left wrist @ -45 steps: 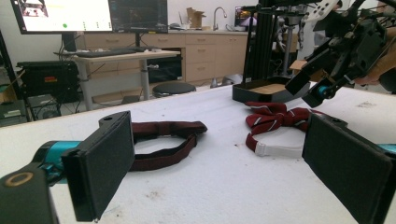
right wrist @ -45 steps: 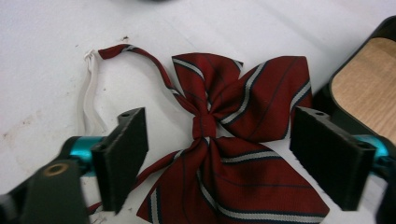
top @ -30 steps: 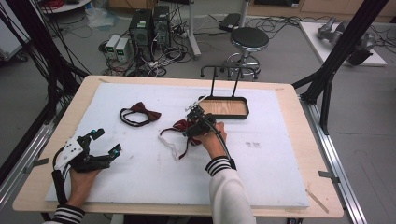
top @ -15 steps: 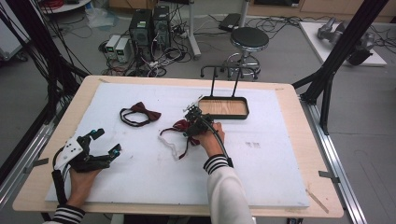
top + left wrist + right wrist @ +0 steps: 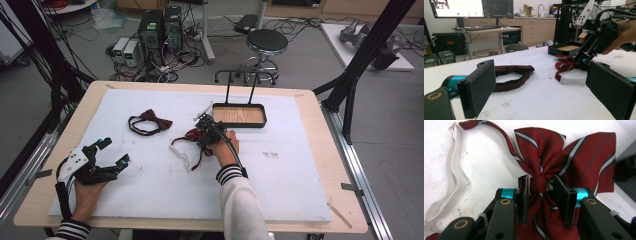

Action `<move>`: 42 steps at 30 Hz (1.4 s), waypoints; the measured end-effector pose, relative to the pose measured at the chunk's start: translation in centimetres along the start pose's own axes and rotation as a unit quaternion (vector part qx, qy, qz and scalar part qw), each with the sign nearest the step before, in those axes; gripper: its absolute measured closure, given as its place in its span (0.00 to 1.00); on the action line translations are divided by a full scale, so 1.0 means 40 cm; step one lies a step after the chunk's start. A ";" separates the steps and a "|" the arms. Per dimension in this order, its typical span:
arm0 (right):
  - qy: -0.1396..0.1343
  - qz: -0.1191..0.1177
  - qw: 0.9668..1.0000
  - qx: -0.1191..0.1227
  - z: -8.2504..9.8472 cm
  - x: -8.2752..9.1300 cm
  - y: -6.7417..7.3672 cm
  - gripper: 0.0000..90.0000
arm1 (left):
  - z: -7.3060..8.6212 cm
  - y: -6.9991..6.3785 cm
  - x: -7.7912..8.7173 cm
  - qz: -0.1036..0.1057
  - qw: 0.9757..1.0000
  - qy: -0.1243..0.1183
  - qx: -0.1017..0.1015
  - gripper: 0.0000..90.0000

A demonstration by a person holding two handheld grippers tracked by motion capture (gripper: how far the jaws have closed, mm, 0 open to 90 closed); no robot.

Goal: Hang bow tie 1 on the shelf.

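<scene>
The striped tie (image 5: 564, 157) lies near the middle of the white mat (image 5: 280, 200), its knot between the jaws of the right gripper (image 5: 541, 185), which have just been closing. The left jaw touches the knot while the right one stands a sliver off, so the fabric is bracketed, not yet pinched. The left gripper (image 5: 107, 152) rests near the mat's front left corner, jaws spread wide with nothing between them. The risk, as I judge it, is a shallow bite: the pads sit at the knot's lower edge, and if they shut on a fold of the wing rather than the knot, the tie could slip out on lifting. Its white elastic strap (image 5: 451, 175) trails loose toward the front and could drag or snag on the mat. A plain dark bow tie (image 5: 149, 121) lies well apart toward the back left. The black tray (image 5: 239, 123) with a wooden floor stands just behind the gripper near the back edge; its tall wire handle could catch a lifted strap.
</scene>
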State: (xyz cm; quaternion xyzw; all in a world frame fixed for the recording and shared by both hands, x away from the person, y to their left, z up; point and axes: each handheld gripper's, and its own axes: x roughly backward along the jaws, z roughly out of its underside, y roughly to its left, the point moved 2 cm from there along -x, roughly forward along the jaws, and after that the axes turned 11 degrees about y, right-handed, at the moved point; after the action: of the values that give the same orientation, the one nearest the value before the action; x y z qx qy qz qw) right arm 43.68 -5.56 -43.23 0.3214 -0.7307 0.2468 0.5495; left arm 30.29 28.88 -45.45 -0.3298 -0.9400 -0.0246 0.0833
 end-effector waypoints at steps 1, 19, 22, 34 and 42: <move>0.003 0.003 1.000 0.002 -0.001 -0.001 0.001 0.74 | 0.000 0.000 0.000 0.000 1.000 0.000 0.000 0.11; -0.002 0.004 1.000 -0.002 -0.007 -0.002 0.008 0.83 | 0.000 0.000 0.000 0.000 1.000 0.000 0.000 0.11; -0.007 0.003 1.000 -0.001 -0.007 0.001 0.010 0.83 | 0.000 0.000 0.000 0.000 1.000 0.000 0.000 0.11; -0.056 -0.014 0.998 -0.022 0.012 0.028 -0.002 0.83 | 0.000 0.000 0.000 -0.001 1.000 0.001 -0.001 0.11; -0.098 -0.017 0.995 -0.026 0.016 0.054 -0.005 0.83 | 0.000 0.000 0.000 -0.001 1.000 0.001 -0.003 0.11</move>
State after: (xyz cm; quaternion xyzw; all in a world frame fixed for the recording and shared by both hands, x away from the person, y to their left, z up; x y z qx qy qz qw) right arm 43.02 -6.58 -41.32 0.3422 -0.7817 0.1858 0.4871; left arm 30.28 28.88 -45.45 -0.3295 -0.9400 -0.0276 0.0837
